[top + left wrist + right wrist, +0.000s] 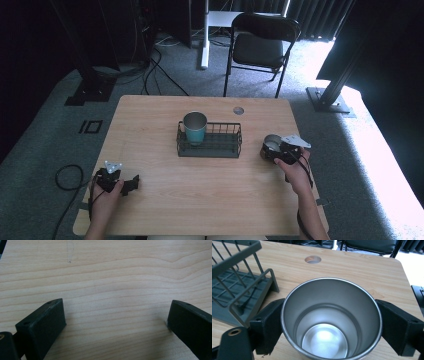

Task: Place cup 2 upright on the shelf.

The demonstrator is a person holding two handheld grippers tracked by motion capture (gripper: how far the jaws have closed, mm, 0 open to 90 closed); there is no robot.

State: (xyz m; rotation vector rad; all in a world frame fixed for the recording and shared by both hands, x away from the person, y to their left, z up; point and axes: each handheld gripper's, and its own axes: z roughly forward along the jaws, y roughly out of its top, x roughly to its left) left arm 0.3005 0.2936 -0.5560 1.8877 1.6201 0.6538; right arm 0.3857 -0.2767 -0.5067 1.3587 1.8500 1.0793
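Wood-grain table [200, 200] fills the middle of the high view, with grey carpet around it and a black folding chair [260, 45] at the upper centre.

Nearest, at the lower left of the high view, the left gripper [131, 184] rests on the tabletop. In the left gripper view its jaws stand wide apart with bare wood between them; it holds nothing.

At the centre right of the high view, the right gripper [266, 149] is at a steel cup [272, 142] that stands upright on the table, just right of the rack and apart from it. In the right gripper view the cup [332, 320] sits between the two black jaws, both pads against its wall just under the rim. Judged gripped; whether it has left the table cannot be told.

Farther on, at the middle of the table, a dark wire rack [222, 145] holds a teal cup [195, 127] upright at its left end. The right part of the rack stands free.

Judgement: one cup is racked. The second cup is grasped but not yet moved to the rack; lifting it, setting it in the free space and releasing remain.
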